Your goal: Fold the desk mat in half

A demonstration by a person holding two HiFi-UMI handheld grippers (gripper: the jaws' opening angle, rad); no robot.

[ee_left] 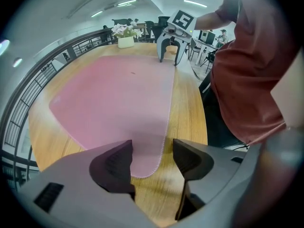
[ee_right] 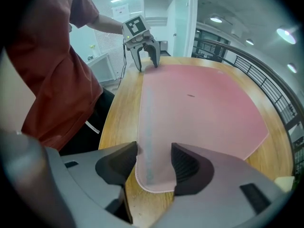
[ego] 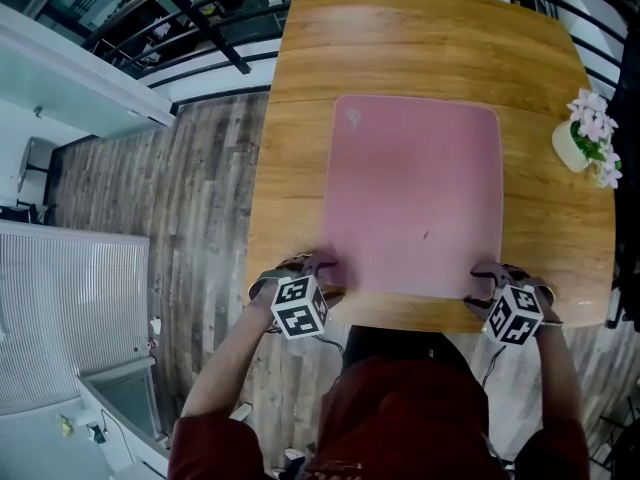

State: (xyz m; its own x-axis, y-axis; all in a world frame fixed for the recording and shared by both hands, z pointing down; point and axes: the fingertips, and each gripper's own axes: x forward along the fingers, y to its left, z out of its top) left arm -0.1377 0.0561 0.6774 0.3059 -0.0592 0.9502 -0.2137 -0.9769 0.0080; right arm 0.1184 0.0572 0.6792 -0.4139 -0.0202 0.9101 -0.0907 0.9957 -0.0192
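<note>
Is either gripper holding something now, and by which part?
Nothing held: left gripper and right gripper stand open over near corners of the desk mat.

a wooden table (ego: 420,48) with rounded corners is seen from above, and a small white pot of pink flowers (ego: 588,136) is set near its far right edge. grey plank flooring (ego: 190,188) is shown to the left of the table, bordered by a black railing (ego: 205,28) and a white slatted panel (ego: 70,308).

The desk mat (ego: 415,198) lies on the table (ego: 400,48), flowers (ego: 590,128) beyond its right edge.
</note>
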